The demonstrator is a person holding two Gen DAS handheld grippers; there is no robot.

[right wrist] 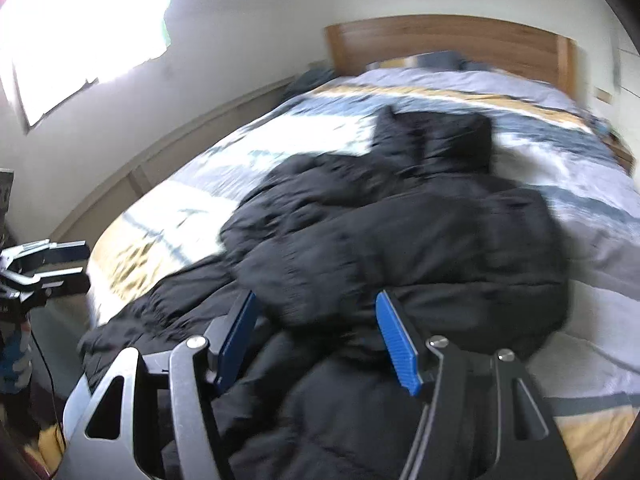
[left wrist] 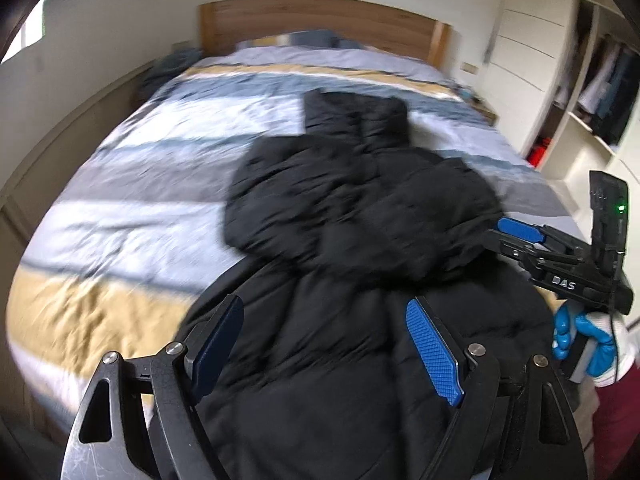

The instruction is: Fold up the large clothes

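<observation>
While the puffy black quilted jacket (left wrist: 360, 216) lies bunched mid-bed on the striped blue, white and mustard duvet (left wrist: 120, 208), both the left gripper (left wrist: 326, 346) and right gripper (right wrist: 316, 340) gape empty, so the springy sleeve folded toward twelve o'clock may flop open.

bed (left wrist: 132, 184) | wooden headboard (left wrist: 320, 20) | bright window (right wrist: 80, 32) | open wardrobe (left wrist: 600, 92)

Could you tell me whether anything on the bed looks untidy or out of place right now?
The black puffer jacket lies bunched on the striped duvet, its sleeves heaped unevenly across the body rather than folded flat. Beyond that, nothing looks spilled or damaged.
</observation>
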